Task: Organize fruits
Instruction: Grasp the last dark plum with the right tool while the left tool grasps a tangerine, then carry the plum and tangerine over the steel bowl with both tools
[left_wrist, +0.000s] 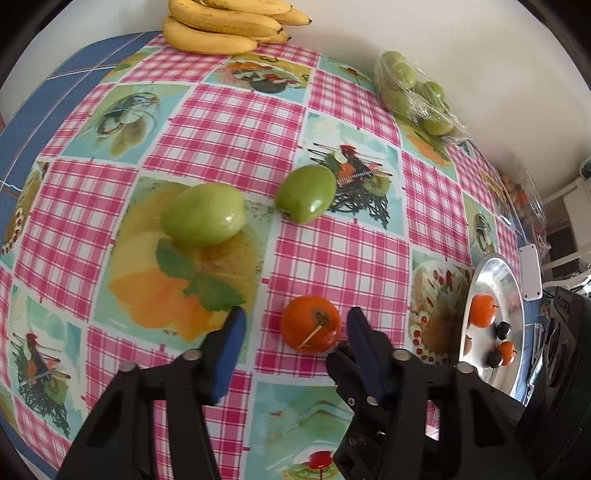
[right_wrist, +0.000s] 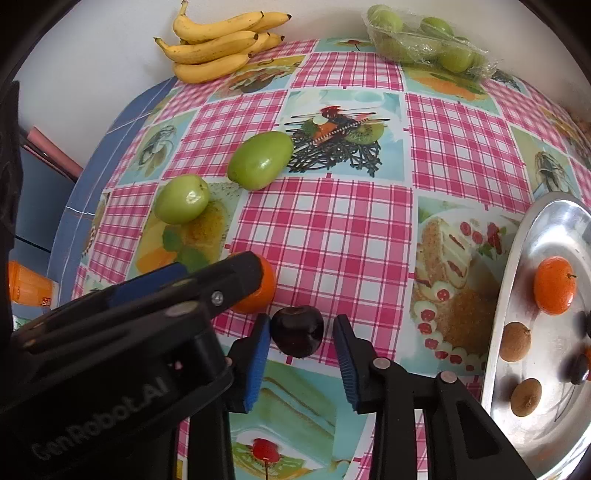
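Steel plate (right_wrist: 517, 258) holds oranges (right_wrist: 554, 285), brown fruits (right_wrist: 515, 341), dark plums (right_wrist: 578, 369).

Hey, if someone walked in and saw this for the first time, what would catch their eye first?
Probably the loud pink-checked tablecloth printed with desserts, and the two claws over it: the left claw straddles an orange, the right claw a dark plum. Then the bananas by the far wall and the shiny tray of fruit at the right.
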